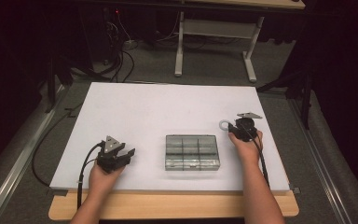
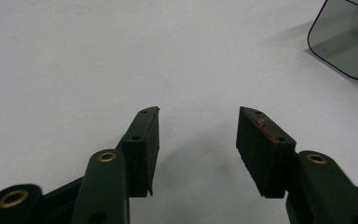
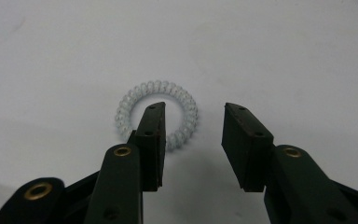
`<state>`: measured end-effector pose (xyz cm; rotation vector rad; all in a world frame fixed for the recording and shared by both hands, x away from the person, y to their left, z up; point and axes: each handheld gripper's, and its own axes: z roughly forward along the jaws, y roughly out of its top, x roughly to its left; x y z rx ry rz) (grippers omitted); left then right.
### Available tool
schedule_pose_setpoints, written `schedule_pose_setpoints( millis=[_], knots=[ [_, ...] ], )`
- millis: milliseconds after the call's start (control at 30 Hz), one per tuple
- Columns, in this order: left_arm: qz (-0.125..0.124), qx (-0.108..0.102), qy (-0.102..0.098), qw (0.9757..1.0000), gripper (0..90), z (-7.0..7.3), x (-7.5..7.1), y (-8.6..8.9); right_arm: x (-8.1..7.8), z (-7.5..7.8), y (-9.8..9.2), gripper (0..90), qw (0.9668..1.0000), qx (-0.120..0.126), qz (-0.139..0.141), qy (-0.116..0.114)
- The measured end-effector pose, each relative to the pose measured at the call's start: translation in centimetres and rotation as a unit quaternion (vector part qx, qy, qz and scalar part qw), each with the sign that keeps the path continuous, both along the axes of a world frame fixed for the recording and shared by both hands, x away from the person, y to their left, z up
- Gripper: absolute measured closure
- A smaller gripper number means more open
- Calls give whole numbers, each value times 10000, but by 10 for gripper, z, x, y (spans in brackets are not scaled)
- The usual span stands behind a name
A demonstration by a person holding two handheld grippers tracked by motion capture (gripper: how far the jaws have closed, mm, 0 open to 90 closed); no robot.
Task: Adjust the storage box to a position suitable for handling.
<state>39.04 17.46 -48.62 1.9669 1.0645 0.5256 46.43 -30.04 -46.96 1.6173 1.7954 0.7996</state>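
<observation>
One spiral hair tie, pale and translucent, lies flat on the white table; in the high view it sits right of centre, just beside the tip of my right gripper. In the right gripper view it is at mid-frame, with one jaw standing over its ring and the other jaw to the right, outside it. Right gripper: jaws partly apart, pads pressing on nothing, so nothing held yet. Left gripper: jaws apart with bare table between them, holding nothing; in the high view it rests at lower left.

Handling, as I judge it: very light, soft and springy, a coil that squashes under the pads and could skid on the smooth board or flick out if pinched at an edge. Best hold looks to be across one side of the ring, one pad inside the loop, one outside, and closing gently.

Container: clear plastic organiser box at lower centre of the high view, divided into compartments. Whether its lid is on I cannot tell. I can make out no contents; the corner showing at upper right of the left gripper view looks empty
</observation>
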Motion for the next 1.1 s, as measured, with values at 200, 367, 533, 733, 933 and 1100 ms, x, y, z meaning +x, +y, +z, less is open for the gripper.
schedule_pose_setpoints(
  millis=[200,367,533,733,933,1100],
  knots=[
    [6,10,-74,10000,499,0,-1,0,12,-2,1,620,10000,-28,-28,46],
    [16,-65,-91,9999,499,0,-2,1,18,-8,-2,641,9997,53,-120,215],
    [20,-37,-107,9999,501,0,-2,0,17,-10,-1,686,9997,41,-30,248],
    [26,-67,-114,9999,502,0,-2,1,17,-9,1,835,9996,39,2,270],
    [27,-63,-110,9999,503,0,-2,1,12,0,-3,841,9997,123,46,215],
    [29,-57,-114,9999,504,0,-2,1,5,9,-5,843,9998,66,89,154]
  ],
)
